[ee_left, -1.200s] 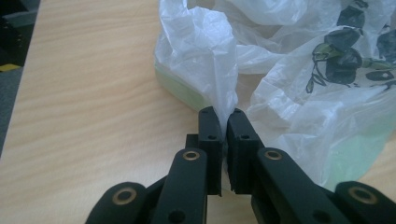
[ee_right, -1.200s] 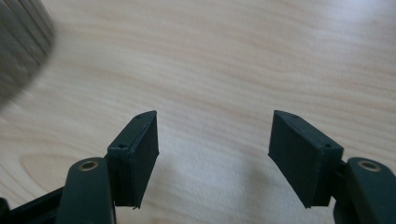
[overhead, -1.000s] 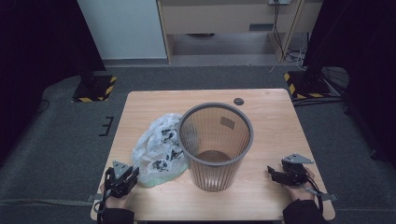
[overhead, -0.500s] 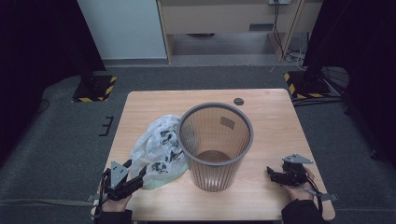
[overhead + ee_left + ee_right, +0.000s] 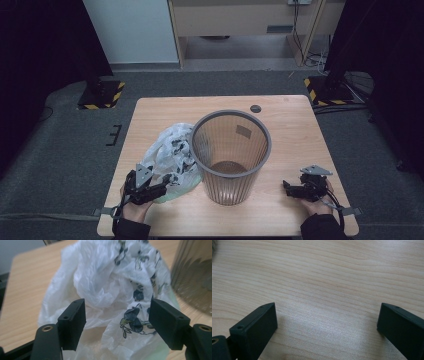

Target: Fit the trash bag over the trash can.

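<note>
A crumpled white plastic bag (image 5: 170,152) with a dark leaf print lies on the wooden table (image 5: 295,135), touching the left side of a grey mesh waste bin (image 5: 231,182) that stands upright. My left gripper (image 5: 167,181) is at the bag's near edge. Its jaws have just been opening and stand wide, with a fold of the bag (image 5: 112,290) between them and the pads not pressing on it. My right gripper (image 5: 286,186) rests low near the table's front right. Its jaws have just been opening too, and bare wood shows between them in the right gripper view (image 5: 327,325).
A small black round disc (image 5: 256,108) sits on the table behind the bin. The bin's wall (image 5: 195,275) is close on the right in the left gripper view. Dark stands with yellow-black bases (image 5: 100,95) flank the table on the grey floor.
My left gripper has moved forward and right up to the bag, and its jaws have spread apart. The right hand has stayed in place.
</note>
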`<state>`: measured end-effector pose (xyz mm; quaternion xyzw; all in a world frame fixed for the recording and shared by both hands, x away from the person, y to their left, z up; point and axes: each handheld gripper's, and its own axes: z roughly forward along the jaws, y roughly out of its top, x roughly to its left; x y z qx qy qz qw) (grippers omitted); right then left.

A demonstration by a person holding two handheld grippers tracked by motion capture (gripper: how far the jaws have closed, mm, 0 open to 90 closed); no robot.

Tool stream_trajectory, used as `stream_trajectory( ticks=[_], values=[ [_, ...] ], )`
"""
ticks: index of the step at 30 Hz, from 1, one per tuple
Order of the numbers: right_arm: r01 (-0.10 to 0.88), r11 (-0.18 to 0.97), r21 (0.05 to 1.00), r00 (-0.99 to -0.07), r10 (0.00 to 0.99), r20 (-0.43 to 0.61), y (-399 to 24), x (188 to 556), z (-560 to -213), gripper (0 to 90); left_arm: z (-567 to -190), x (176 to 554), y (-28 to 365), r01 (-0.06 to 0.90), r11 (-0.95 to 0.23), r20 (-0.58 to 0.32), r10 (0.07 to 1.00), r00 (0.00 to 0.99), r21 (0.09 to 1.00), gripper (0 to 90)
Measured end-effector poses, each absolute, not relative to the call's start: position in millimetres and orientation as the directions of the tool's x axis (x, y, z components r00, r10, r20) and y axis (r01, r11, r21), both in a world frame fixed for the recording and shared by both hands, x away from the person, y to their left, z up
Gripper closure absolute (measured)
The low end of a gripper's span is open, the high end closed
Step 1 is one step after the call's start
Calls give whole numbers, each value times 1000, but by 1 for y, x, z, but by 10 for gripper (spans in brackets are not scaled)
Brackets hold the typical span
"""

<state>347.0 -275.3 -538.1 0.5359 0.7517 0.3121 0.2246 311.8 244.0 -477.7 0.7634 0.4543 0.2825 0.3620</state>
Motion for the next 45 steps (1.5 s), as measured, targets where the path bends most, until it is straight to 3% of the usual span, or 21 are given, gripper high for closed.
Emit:
stream_trajectory(
  ticks=[5, 11, 21, 27, 33, 35, 45],
  values=[
    [667, 229, 709, -321, 947, -4, -275, 347, -538, 26, -500, 327, 241, 561, -362, 101, 892, 441, 744, 263],
    [667, 228, 709, -320, 947, -3, -275, 347, -538, 27, -511, 332, 236, 582, -372, 100, 890, 446, 723, 264],
    [667, 227, 710, -319, 948, -3, -272, 344, -538, 27, -518, 339, 232, 610, -371, 94, 895, 435, 700, 339],
    [666, 229, 710, -321, 947, -4, -271, 345, -538, 27, -522, 341, 227, 631, -380, 110, 899, 424, 676, 488],
    [666, 228, 710, -321, 947, -4, -271, 345, -538, 27, -522, 341, 227, 642, -359, 78, 903, 423, 678, 789],
    [666, 228, 711, -322, 947, -3, -271, 345, -538, 27, -522, 341, 228, 642, -348, 67, 905, 420, 683, 846],
    [665, 231, 710, -324, 946, -4, -271, 345, -538, 27, -488, 328, 245, 538, -188, -46, 919, 391, 822, 883]
  ],
)
